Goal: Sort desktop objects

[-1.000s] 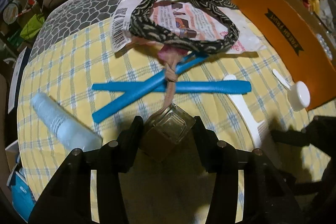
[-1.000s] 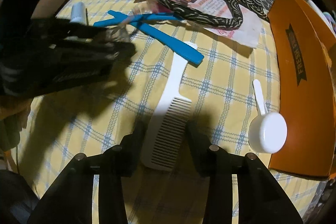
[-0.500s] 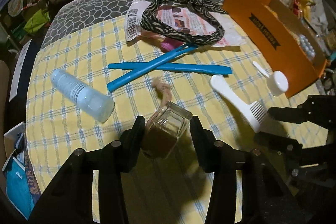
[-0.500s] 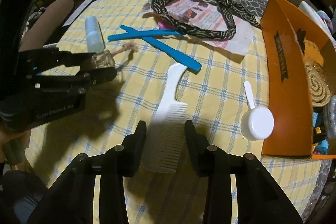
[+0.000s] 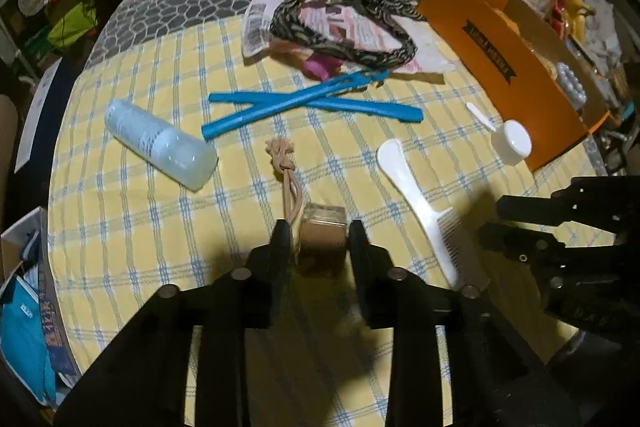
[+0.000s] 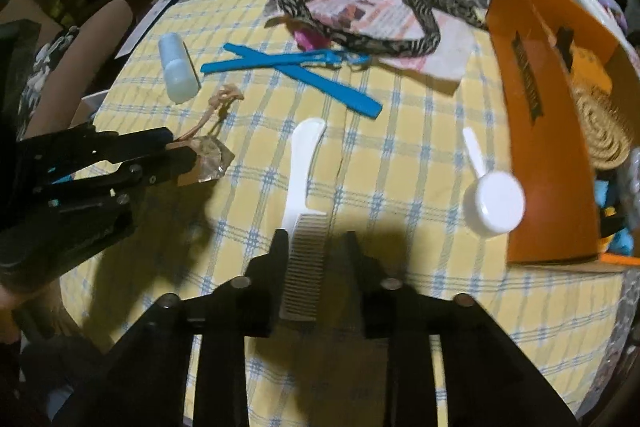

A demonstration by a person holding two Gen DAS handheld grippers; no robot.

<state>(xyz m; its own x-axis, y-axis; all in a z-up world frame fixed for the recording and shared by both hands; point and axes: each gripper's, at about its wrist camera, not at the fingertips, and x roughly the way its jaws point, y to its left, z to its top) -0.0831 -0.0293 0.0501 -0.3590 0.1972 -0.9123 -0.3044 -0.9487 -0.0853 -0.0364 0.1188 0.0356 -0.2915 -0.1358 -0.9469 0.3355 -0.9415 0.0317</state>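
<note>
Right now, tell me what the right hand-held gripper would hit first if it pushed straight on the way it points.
The white comb: its toothed end already sits between the closing jaws of the right hand-held gripper, so nothing else comes first. Just past it lies the yellow checked tablecloth; whether the comb is lifted off it is unclear.

The left gripper (image 5: 318, 241) points steeply down at the table. Its jaws are closing, and a small glass bottle (image 5: 323, 235) stands between them. The right gripper (image 6: 312, 251) also points steeply down. Its jaws are closing too, with the toothed end of a white comb (image 6: 306, 251) between the two black fingers (image 6: 278, 255).
</note>
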